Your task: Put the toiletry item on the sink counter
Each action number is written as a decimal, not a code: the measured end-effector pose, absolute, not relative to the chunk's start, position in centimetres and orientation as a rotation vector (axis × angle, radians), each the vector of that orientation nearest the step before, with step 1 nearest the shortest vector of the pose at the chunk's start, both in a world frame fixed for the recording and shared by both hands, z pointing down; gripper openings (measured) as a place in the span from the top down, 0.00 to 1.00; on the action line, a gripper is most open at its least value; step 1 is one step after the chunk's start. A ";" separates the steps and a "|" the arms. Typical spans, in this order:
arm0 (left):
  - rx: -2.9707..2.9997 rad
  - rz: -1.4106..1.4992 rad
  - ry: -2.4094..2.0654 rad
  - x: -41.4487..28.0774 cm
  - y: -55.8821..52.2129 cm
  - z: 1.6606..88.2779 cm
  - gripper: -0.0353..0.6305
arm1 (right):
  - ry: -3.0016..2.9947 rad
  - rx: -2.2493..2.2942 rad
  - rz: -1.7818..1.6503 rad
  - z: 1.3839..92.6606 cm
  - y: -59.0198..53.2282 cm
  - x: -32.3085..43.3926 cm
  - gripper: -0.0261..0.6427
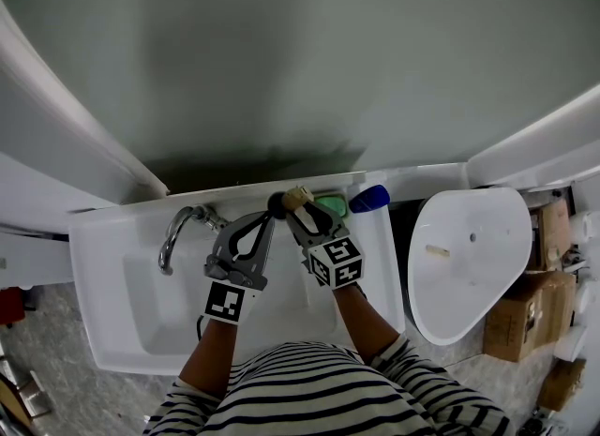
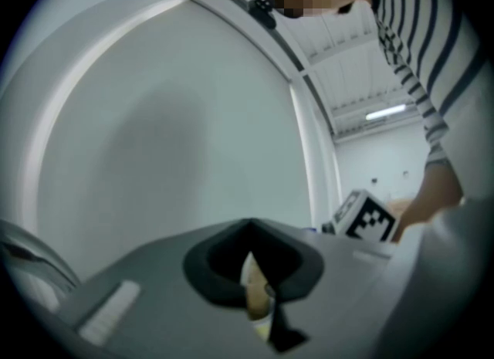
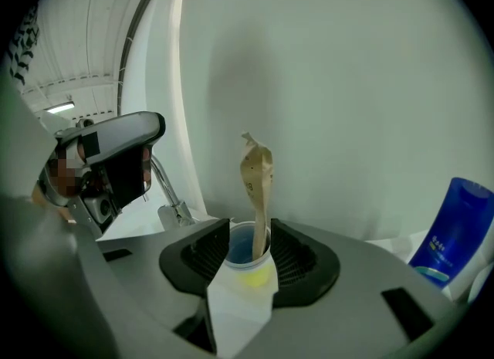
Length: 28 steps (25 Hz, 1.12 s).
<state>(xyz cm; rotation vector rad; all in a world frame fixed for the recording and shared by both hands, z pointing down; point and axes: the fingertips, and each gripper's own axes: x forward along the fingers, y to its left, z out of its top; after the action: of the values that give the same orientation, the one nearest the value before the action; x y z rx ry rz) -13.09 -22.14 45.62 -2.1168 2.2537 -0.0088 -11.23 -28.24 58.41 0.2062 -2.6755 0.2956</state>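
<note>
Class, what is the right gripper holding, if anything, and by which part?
Nothing is gripped: the right gripper stands open, jaws either side of the white cup.

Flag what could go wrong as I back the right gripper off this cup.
The cup sits between the right gripper's open jaws; a crooked pull-back could drag or tip it, and the tall tan tube standing in it makes it top-heavy.
The blue bottle stands close by; a sideways swing could knock it.
The shut left gripper hovers near the tube and could bump it.
</note>
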 end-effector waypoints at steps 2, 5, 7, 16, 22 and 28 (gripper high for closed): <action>-2.116 -0.015 2.249 -13.0 -22.2 45.6 0.94 | -2.675 0.215 0.292 58.4 -28.3 -11.0 0.76; -2.113 0.002 2.256 -13.0 -22.1 45.4 0.94 | -2.675 0.225 0.289 58.2 -28.4 -10.6 0.76; -2.111 0.006 2.255 -12.9 -22.0 45.2 0.94 | -2.679 0.230 0.288 57.9 -28.3 -10.3 0.76; -2.098 -0.004 2.227 -12.0 -21.2 44.0 0.94 | -2.714 0.238 0.268 55.7 -27.4 -8.9 0.76; -2.093 0.009 2.219 -10.9 -20.2 43.1 0.94 | -2.770 0.237 0.236 53.1 -26.5 -7.8 0.76; -2.094 -0.005 2.184 -9.5 -18.9 41.9 0.94 | -2.824 0.223 0.192 50.1 -25.1 -6.4 0.76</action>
<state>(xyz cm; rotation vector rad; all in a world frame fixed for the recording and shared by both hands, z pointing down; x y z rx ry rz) -9.52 -18.94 41.85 -2.0937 2.1838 -0.0051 -6.39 -25.14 50.14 0.2233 -2.8242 0.1916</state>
